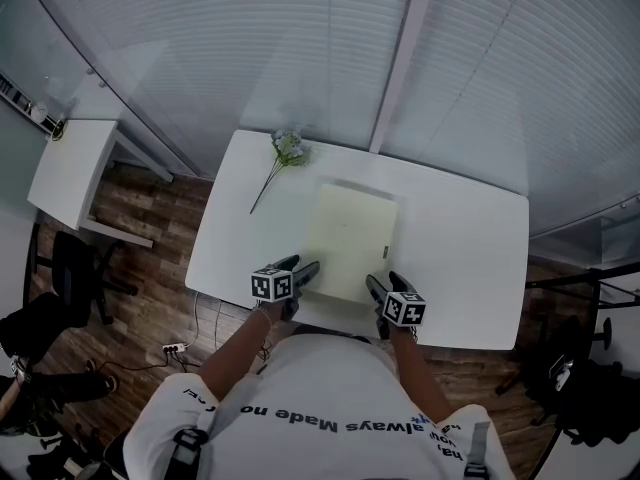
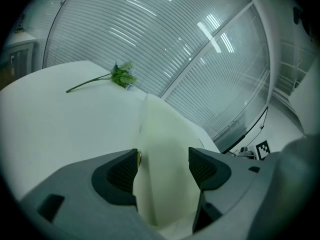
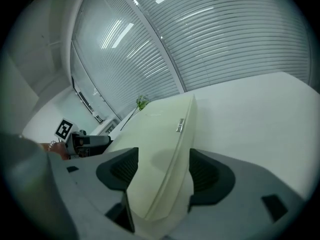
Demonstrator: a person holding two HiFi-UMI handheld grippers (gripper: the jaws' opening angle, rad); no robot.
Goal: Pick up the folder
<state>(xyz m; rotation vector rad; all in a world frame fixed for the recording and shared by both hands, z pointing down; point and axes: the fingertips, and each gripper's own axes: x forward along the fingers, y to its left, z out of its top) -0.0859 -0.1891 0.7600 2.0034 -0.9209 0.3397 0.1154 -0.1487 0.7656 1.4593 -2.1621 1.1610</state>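
A pale yellow folder [image 1: 350, 238] lies flat on the white table [image 1: 460, 258], its near edge toward me. My left gripper [image 1: 298, 266] is at the folder's near left corner and my right gripper [image 1: 385, 282] at its near right corner. In the left gripper view the folder [image 2: 165, 134] runs between the wide-set jaws of the left gripper [image 2: 162, 166], with a gap at the right pad. In the right gripper view the folder's [image 3: 160, 134] edge lies between the spread jaws of the right gripper [image 3: 164, 170], and neither pad presses on it. Both grippers are open.
A green flower sprig [image 1: 288, 150] lies on the table beyond the folder's far left corner. White blinds close off the far side. A small white side table [image 1: 75, 173] and a black chair [image 1: 75, 268] stand at the left, with a power strip [image 1: 175, 348] on the wooden floor.
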